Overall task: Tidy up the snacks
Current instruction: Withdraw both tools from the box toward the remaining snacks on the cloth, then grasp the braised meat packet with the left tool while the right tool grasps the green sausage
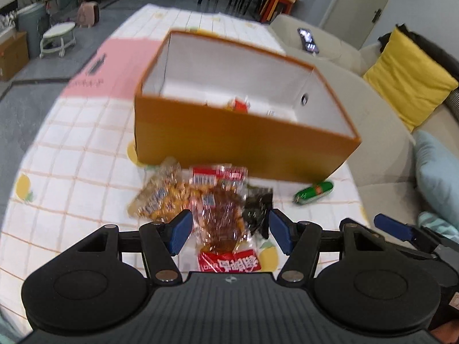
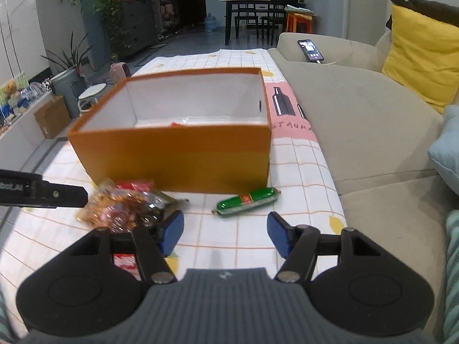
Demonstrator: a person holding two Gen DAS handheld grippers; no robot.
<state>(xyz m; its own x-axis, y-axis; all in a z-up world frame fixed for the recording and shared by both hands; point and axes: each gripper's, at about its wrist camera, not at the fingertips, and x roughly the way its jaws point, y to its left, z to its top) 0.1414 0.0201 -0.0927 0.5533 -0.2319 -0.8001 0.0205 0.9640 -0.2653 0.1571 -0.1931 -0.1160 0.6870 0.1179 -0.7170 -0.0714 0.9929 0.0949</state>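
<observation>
An orange box [image 1: 229, 140] [image 2: 178, 154] with a white inside stands open-topped on the checked tablecloth, and a red packet [image 1: 239, 105] shows at its bottom. In front of it lies a pile of snack packets: a peanut bag [image 1: 160, 197], a clear red-edged packet of brown snack [image 1: 222, 220] and a dark packet [image 1: 258, 209]. My left gripper [image 1: 229, 230] hangs open over the pile, the brown packet under the gap between its blue pads. My right gripper [image 2: 225, 236] is open and empty, just short of a green sausage [image 2: 246, 202] [image 1: 314, 192]. The pile [image 2: 126, 209] lies to its left.
A beige sofa [image 2: 358, 120] runs along the table's right edge, with a yellow cushion [image 2: 418, 57] and a lit phone [image 2: 311, 50] on it. A white stool [image 2: 91, 91], a cardboard box [image 2: 53, 117] and plants stand on the floor to the left. The left gripper's arm [image 2: 43, 193] juts in beside the pile.
</observation>
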